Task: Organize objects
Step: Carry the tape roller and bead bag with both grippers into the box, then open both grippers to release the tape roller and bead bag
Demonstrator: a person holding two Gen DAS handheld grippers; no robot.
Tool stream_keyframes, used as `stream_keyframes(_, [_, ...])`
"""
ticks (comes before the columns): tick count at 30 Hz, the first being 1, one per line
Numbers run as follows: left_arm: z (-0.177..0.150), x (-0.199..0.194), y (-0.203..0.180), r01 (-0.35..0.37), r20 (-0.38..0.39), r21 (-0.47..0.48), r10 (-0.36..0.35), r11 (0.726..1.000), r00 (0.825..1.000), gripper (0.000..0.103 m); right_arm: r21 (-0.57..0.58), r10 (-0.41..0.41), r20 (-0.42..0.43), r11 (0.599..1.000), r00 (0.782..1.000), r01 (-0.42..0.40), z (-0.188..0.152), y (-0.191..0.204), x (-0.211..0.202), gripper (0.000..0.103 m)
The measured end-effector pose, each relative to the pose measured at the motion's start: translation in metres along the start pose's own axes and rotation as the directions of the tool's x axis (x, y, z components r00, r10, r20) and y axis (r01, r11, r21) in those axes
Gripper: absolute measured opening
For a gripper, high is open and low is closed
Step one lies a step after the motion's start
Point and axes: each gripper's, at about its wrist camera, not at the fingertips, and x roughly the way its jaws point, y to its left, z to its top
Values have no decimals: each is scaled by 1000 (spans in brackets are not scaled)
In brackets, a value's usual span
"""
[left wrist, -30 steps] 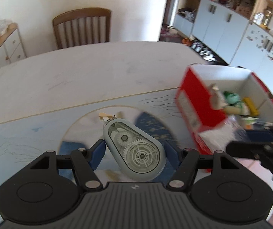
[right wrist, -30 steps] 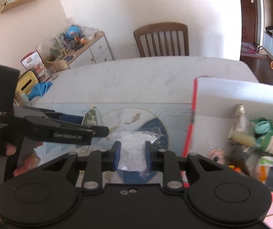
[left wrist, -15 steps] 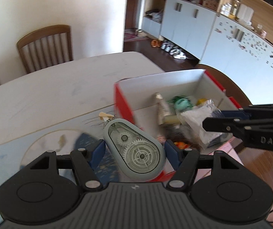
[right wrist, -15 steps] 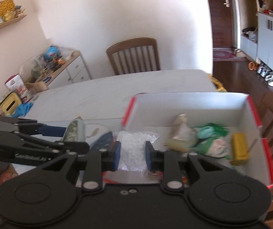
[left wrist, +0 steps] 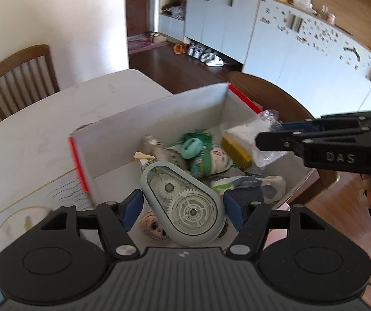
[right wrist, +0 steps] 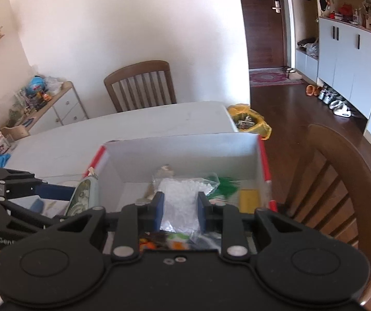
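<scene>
1. The left gripper (left wrist: 182, 204) tips steeply downward, its blue pads (left wrist: 132, 208) clamped on either side of a grey-green gear case (left wrist: 182, 202), jaws fairly wide.
2. The right gripper (right wrist: 180, 207) slants down too, its blue pads (right wrist: 158, 210) pinched close on a clear bag of white bits (right wrist: 180, 204).
3. In the left wrist view, the right gripper reaches in from the right edge.

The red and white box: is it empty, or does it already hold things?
Already holding things. The box contains a doll, a teal ring and a yellow block.
</scene>
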Motion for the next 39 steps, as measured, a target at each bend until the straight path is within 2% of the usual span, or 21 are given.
stream_keyframes(8, [6,37,-21,-7,-57,30,9,1000,998,68,3,12,-66,1000,998,-11,-2,-15,32,25])
stream_keyframes(12, [7,51,-21,-33,-74,38,36,999,997,68,6,18,-93,1000,996,-18,-3,-16,48,25])
stream_keyframes(23, [5,73,-13,-50,-112,0,50,999,992,68,12,27,-162,1000,986,-25,-8,-15,78,25])
stream_keyframes(39, [2,90,-2,-39,-169,-99,22,994,985,64,9,27,-188,1000,982,-26,-10,-18,80,29])
